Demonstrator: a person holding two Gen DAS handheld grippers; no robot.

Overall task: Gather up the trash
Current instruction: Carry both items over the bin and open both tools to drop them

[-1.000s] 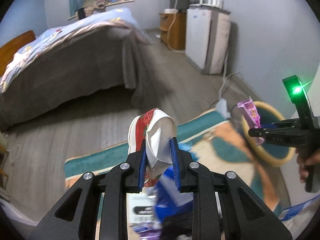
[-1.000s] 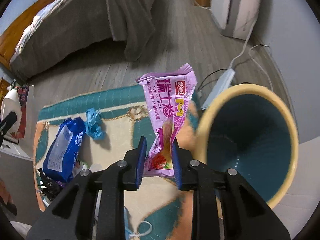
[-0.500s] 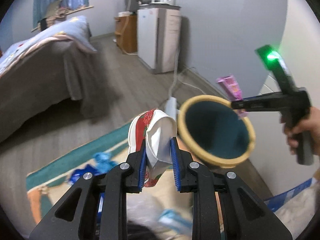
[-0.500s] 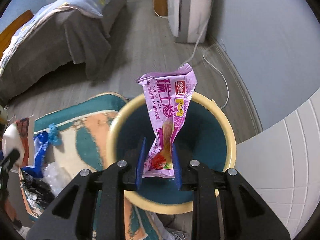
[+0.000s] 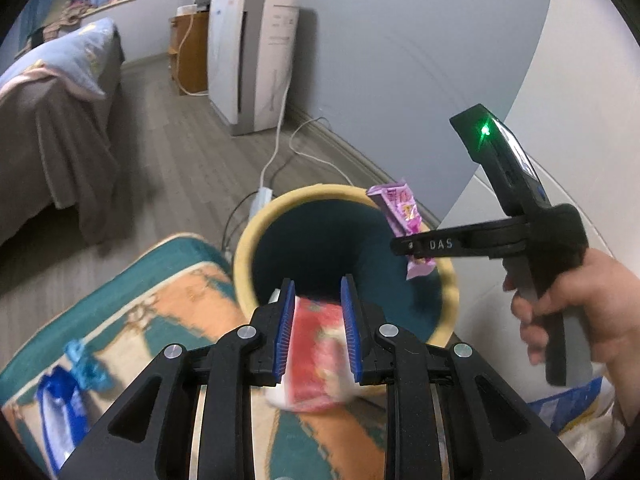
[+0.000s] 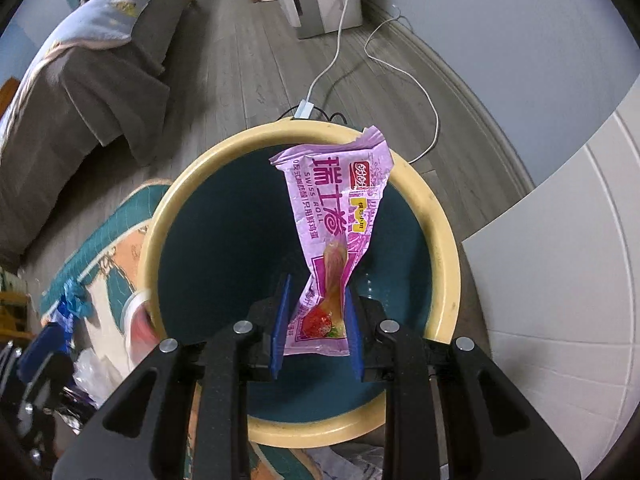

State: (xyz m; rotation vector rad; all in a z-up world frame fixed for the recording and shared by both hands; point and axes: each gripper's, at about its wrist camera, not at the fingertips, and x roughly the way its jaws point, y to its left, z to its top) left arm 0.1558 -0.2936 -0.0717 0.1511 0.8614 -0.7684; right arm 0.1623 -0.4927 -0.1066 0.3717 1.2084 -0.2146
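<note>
A teal bin with a yellow rim (image 5: 256, 236) (image 6: 160, 216) stands on the floor beside the rug. My left gripper (image 5: 316, 296) is open at the bin's near rim; a red and white cup-like wrapper (image 5: 316, 364) is blurred between and below its fingers, dropping out. It also shows in the right wrist view (image 6: 138, 320), just outside the bin's left rim. My right gripper (image 6: 316, 292) is over the bin, its jaws slightly parted around a pink Swiss roll wrapper (image 6: 336, 208), also seen in the left wrist view (image 5: 404, 216).
A patterned rug (image 5: 160, 280) holds a blue packet (image 5: 60, 412), a crumpled blue scrap (image 5: 84, 364) and other litter (image 6: 60, 360). A bed (image 5: 52, 120), a white appliance (image 5: 256, 60), and a power strip with cables (image 6: 306, 108) lie beyond. A white tiled wall (image 6: 560, 280) is at right.
Both grippers moved over the bin. The left gripper opened and the red and white wrapper is falling. The right jaws widened slightly around the pink wrapper.
</note>
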